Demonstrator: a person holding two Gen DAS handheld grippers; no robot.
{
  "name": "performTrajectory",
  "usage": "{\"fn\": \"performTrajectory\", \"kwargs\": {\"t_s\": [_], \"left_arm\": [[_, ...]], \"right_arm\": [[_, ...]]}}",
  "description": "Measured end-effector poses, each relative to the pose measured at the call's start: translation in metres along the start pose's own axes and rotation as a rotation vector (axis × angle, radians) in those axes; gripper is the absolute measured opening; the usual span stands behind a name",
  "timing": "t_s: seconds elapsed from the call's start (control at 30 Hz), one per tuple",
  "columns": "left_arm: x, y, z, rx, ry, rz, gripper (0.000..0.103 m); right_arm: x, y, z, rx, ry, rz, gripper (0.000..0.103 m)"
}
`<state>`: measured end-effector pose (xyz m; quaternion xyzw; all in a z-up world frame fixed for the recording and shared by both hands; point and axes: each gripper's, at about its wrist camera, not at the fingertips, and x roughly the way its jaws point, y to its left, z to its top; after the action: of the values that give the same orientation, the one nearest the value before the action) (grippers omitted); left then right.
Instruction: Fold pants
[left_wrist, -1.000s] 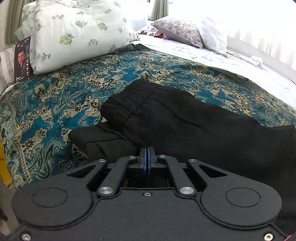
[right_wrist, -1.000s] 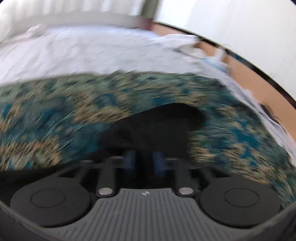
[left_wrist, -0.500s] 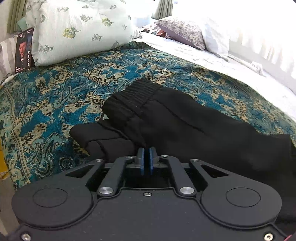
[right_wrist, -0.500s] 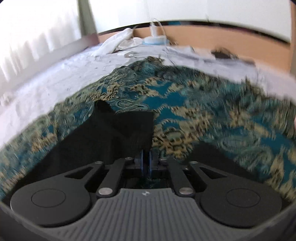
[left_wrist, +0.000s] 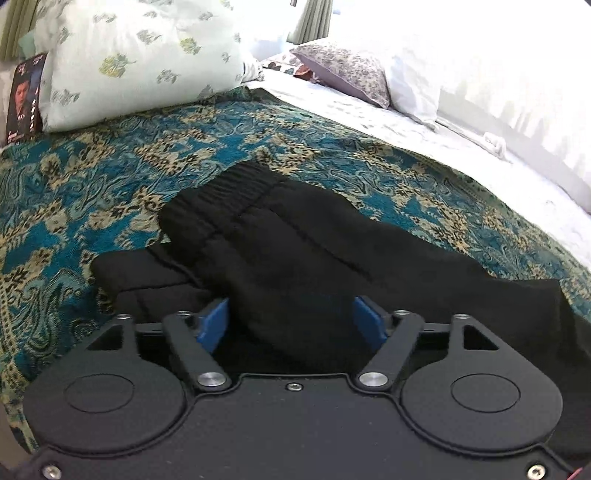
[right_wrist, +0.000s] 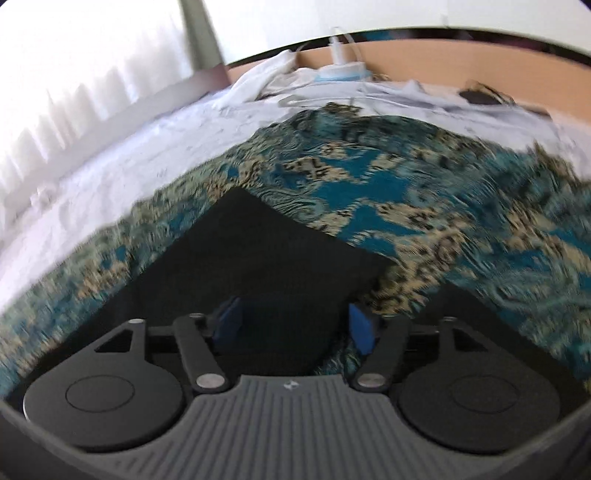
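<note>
Black pants (left_wrist: 295, 251) lie on a teal and beige patterned bedspread (left_wrist: 92, 192), waistband toward the far left, one layer folded over another. My left gripper (left_wrist: 293, 321) is open, its blue pads wide apart just above the near part of the pants. In the right wrist view, a flat leg end of the pants (right_wrist: 258, 258) lies on the bedspread (right_wrist: 424, 221). My right gripper (right_wrist: 295, 325) is open over that leg end, with nothing between its pads. This view is blurred.
A floral pillow (left_wrist: 140, 59) and a photo card (left_wrist: 24, 99) lie at the far left. A purple pillow (left_wrist: 343, 70) and white sheet (left_wrist: 388, 122) lie behind. In the right wrist view, a wooden board (right_wrist: 424, 55) and white items (right_wrist: 343, 70) edge the bed.
Both grippers were shut half a second ago and have opened wide. The left gripper let go of the pants fabric. The right wrist view swung round and settled over the leg end.
</note>
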<state>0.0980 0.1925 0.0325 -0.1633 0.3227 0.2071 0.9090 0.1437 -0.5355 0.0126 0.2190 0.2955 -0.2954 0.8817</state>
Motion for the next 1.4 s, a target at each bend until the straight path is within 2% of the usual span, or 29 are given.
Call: {"fn": "performTrajectory", "kwargs": {"t_s": [0.17,0.23,0.3,0.33,0.37,0.43,0.47,0.5,0.6,0.7,0.83,0.9,1.0,1.13,1.27,1.4], "left_arm": [[0.002,-0.003,-0.003,-0.008,-0.021,-0.012,0.084],[0.002,0.001,-0.002,-0.029,-0.028,-0.034,0.084],[0.002,0.007,0.0,-0.055,-0.031,-0.053,0.08],[0.003,0.008,0.002,-0.065,-0.032,-0.058,0.078],[0.004,0.01,0.003,-0.07,-0.033,-0.053,0.068],[0.007,0.01,0.006,-0.071,-0.026,-0.013,0.038],[0.008,0.01,0.007,-0.063,-0.024,0.022,0.012],[0.007,0.01,0.009,-0.052,-0.027,0.045,0.007],[-0.01,0.01,0.015,-0.018,-0.097,0.043,0.005],[-0.033,0.008,0.021,0.035,-0.169,0.02,0.005],[-0.05,0.011,0.027,0.041,-0.17,-0.002,0.005],[-0.051,0.017,0.025,0.044,-0.161,0.011,0.005],[-0.045,0.029,0.019,0.038,-0.121,0.045,0.005],[-0.034,0.042,0.007,0.043,-0.065,0.076,0.006],[-0.033,0.044,0.001,0.063,-0.069,0.089,0.006],[-0.041,0.045,0.01,0.068,-0.087,0.086,0.006]], "right_arm": [[0.012,0.029,-0.006,-0.171,-0.021,-0.066,0.075],[0.011,0.034,-0.007,-0.166,-0.039,-0.053,0.062],[0.005,0.035,-0.006,-0.116,-0.066,-0.048,0.03],[0.003,0.034,-0.005,-0.089,-0.067,-0.015,0.022],[0.003,0.033,-0.004,-0.062,-0.057,0.018,0.015],[0.006,0.033,-0.002,-0.038,-0.032,0.038,0.008],[0.005,0.034,-0.002,-0.043,-0.036,0.029,0.006],[0.001,0.035,-0.001,-0.047,-0.048,0.011,0.005],[-0.019,0.029,0.006,-0.013,-0.1,-0.02,0.004],[-0.052,0.015,0.018,0.039,-0.142,-0.006,0.004],[-0.104,-0.005,0.021,0.037,-0.212,0.002,0.004],[-0.124,-0.016,0.015,0.018,-0.228,-0.008,0.004],[-0.137,-0.038,-0.001,0.005,-0.202,-0.028,0.005],[-0.132,-0.066,-0.029,0.017,-0.122,-0.076,0.005],[-0.131,-0.084,-0.053,0.053,-0.074,-0.099,0.005],[-0.147,-0.091,-0.06,0.062,-0.101,-0.105,0.005]]}}
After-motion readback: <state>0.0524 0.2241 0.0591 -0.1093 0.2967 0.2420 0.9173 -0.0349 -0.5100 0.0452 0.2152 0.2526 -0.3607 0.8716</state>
